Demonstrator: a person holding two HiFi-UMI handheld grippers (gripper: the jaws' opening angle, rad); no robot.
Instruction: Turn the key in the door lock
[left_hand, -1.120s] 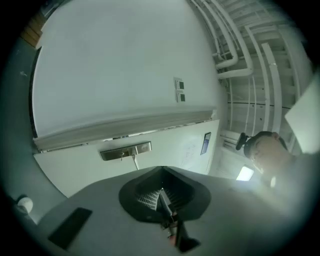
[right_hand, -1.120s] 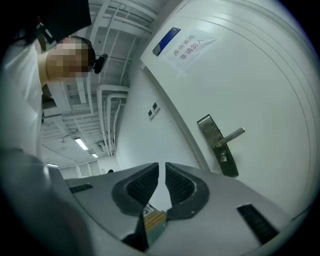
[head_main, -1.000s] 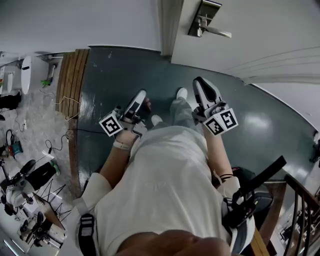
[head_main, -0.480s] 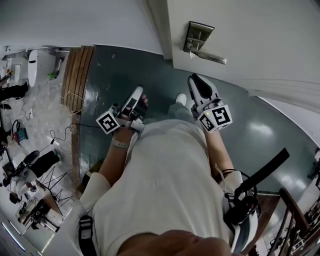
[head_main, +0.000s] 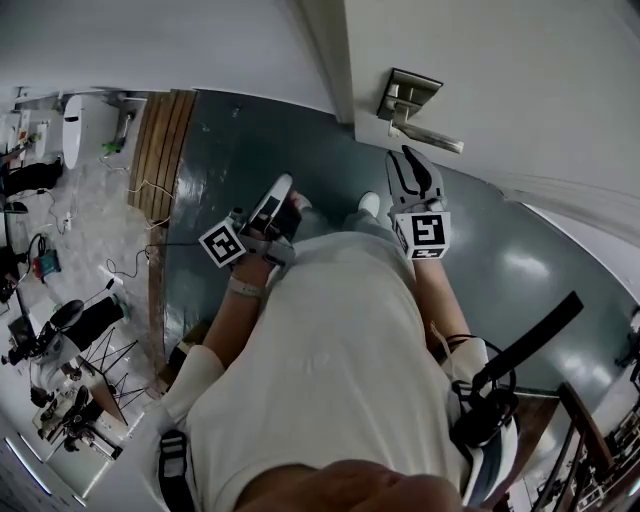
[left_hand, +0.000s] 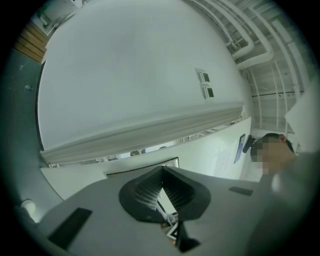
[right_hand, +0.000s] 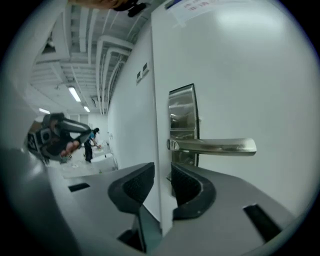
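Lock plate (head_main: 405, 92) with lever handle (head_main: 437, 139) sits on the white door (head_main: 520, 70), upper right of centre in head view. Key too small to make out. Right gripper (right_hand: 162, 173) is just below the handle, facing the door edge. Its jaws stand apart and have just been opening, nothing clamped between them. Left gripper (left_hand: 161, 171) is centre-left over dark floor (head_main: 230, 140), jaws pressed together, empty.

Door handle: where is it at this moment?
Head view, upper right of centre: the handle sits on the door, just beyond the right gripper.
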